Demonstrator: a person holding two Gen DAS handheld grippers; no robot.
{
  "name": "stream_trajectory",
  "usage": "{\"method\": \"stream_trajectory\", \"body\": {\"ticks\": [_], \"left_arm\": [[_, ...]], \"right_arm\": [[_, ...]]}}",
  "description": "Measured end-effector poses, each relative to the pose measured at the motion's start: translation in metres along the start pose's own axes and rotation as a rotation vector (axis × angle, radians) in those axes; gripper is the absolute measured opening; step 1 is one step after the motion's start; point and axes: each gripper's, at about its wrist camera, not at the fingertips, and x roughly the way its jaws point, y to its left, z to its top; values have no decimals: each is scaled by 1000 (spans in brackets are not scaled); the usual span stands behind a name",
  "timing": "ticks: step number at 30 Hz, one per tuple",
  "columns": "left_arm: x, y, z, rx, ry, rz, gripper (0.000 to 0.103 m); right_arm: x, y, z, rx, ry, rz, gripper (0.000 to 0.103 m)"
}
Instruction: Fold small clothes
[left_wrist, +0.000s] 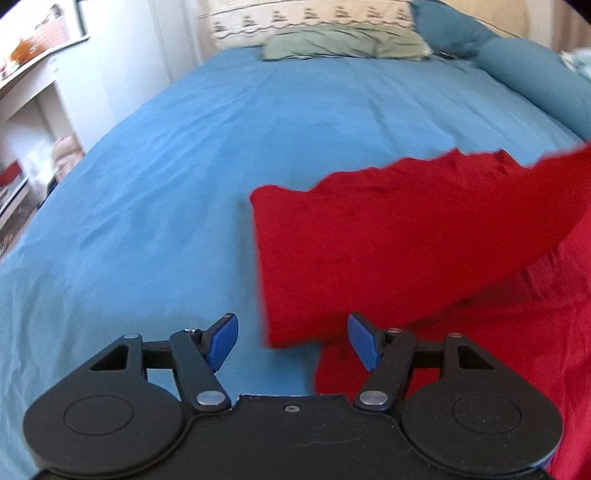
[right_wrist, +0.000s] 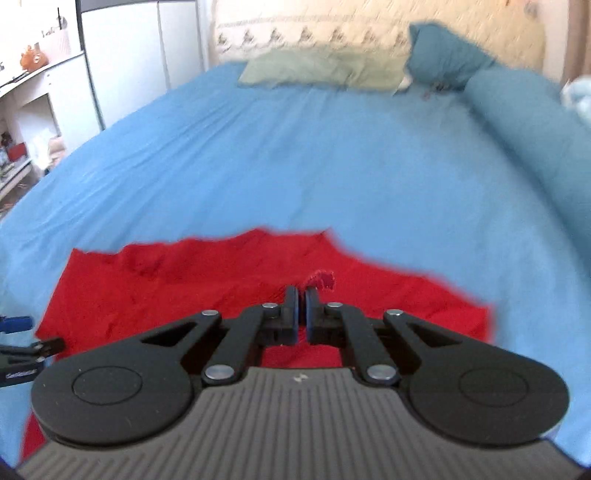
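Observation:
A red garment (left_wrist: 369, 251) lies on the blue bedsheet (left_wrist: 184, 184), its left edge folded straight. My left gripper (left_wrist: 293, 334) stands open at the garment's near left corner. Its right pad (left_wrist: 364, 341) is over red cloth and its left pad (left_wrist: 221, 339) over bare sheet, with nothing pinched. On the right a band of the cloth lifts off the bed toward the frame edge. My right gripper (right_wrist: 302, 295) is shut on the red garment (right_wrist: 166, 288), and a crumpled tuft pokes out past the tips. The left gripper's blue pad (right_wrist: 14, 324) shows at the far left.
A green pillow (left_wrist: 343, 44) and a patterned headboard cushion (left_wrist: 314, 14) lie at the head of the bed. A blue pillow and a long bolster (right_wrist: 535, 129) run along the right side. White shelves (left_wrist: 33, 110) stand left of the bed.

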Motion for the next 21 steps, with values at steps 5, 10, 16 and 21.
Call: {"method": "stream_trajectory", "body": {"ticks": [5, 10, 16, 21], "left_arm": [[12, -9, -1, 34, 14, -15, 71], [24, -2, 0, -44, 46, 24, 73], [25, 10, -4, -138, 79, 55, 75], [-3, -5, 4, -85, 48, 11, 73]], "right_arm": [[-9, -62, -13, -22, 39, -164, 19], [15, -101, -57, 26, 135, -218, 19], [34, -112, -82, 100, 183, -216, 22], [20, -106, -87, 114, 204, -226, 92]]}}
